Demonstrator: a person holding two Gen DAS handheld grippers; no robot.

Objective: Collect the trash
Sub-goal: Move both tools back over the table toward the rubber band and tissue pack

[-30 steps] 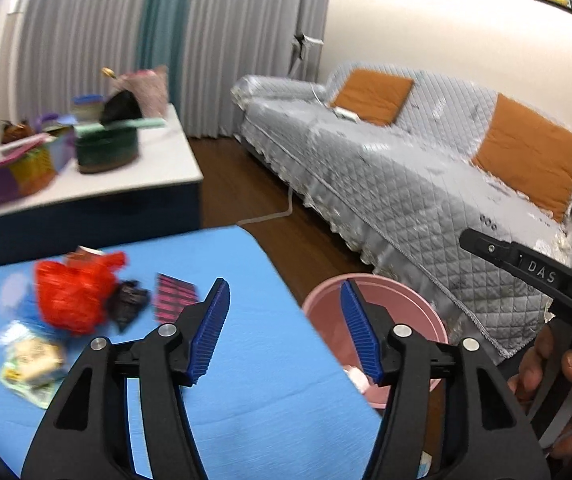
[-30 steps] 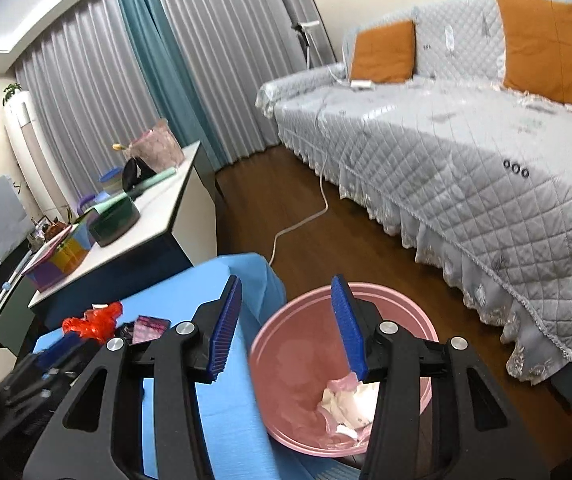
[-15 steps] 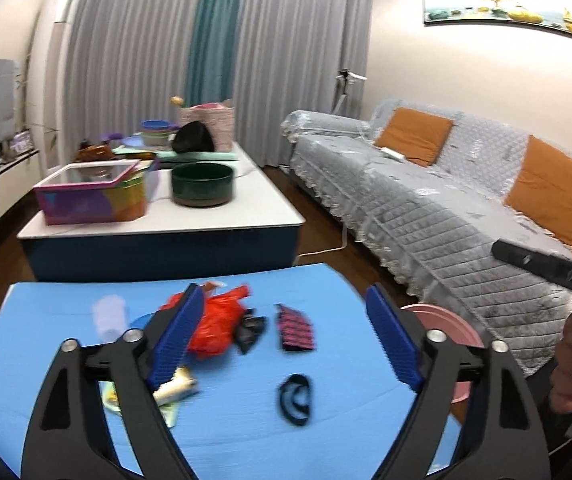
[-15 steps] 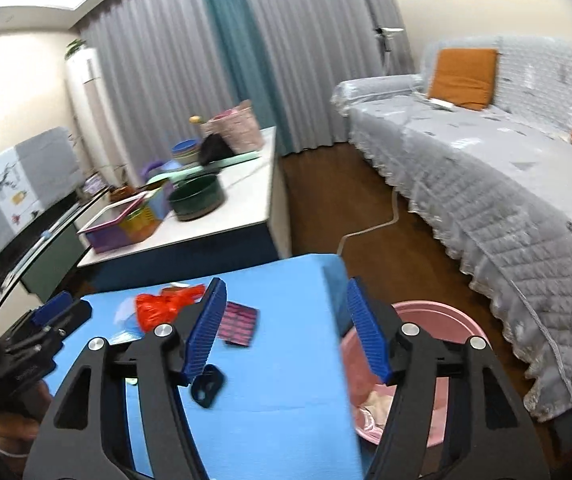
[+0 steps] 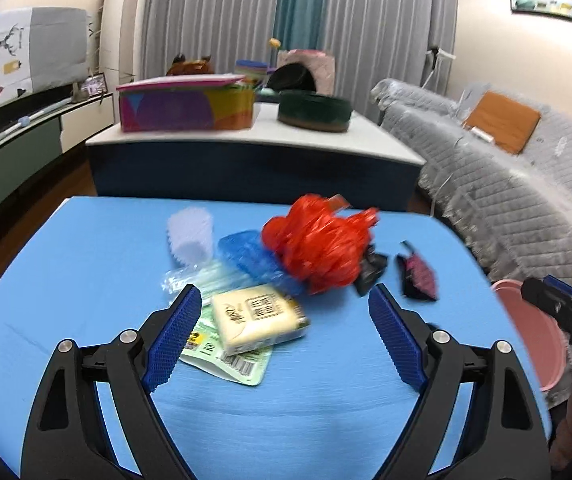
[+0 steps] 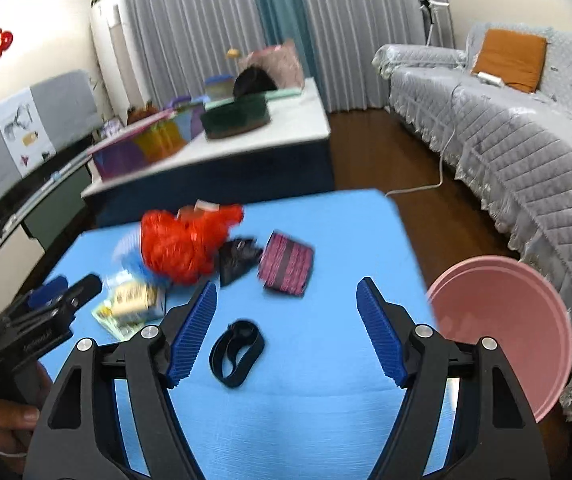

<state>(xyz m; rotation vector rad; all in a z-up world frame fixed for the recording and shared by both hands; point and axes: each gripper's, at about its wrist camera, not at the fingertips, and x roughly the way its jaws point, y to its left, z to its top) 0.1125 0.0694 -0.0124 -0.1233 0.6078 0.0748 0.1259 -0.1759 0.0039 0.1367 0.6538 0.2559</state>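
- The left gripper (image 5: 281,300) tilts down over a blue table (image 5: 85,280), its jaws spread wide after just opening further; nothing is gripped, though a cream packet (image 5: 259,317) on a green-and-white wrapper (image 5: 229,364) lies on the table between the blue pads
- The right gripper (image 6: 286,296) tilts down too, jaws apart and empty after just opening further, with a black band (image 6: 237,347) lying flat on the table between its fingers, untouched
- A hand (image 6: 1,412) at the lower left of the right wrist view grips the left tool's handle; the other hand is a blurred shape at the lower right edge of the left wrist view
- Beyond the packet the trash sits in a loose heap: a crumpled red plastic bag (image 5: 318,246), a blue plastic piece (image 5: 251,256), a clear ribbed cup (image 5: 189,232) on its side, a black scrap (image 5: 370,270) and a pink-and-black packet (image 6: 286,264) just beside it
- A pink bin (image 6: 498,328) stands off the table's right edge, near a sofa (image 6: 526,152) under a grey quilted cover
- Behind the blue table, a white-topped low table (image 5: 245,140) holds a colourful box (image 5: 185,108) and a dark green bowl (image 5: 314,110)
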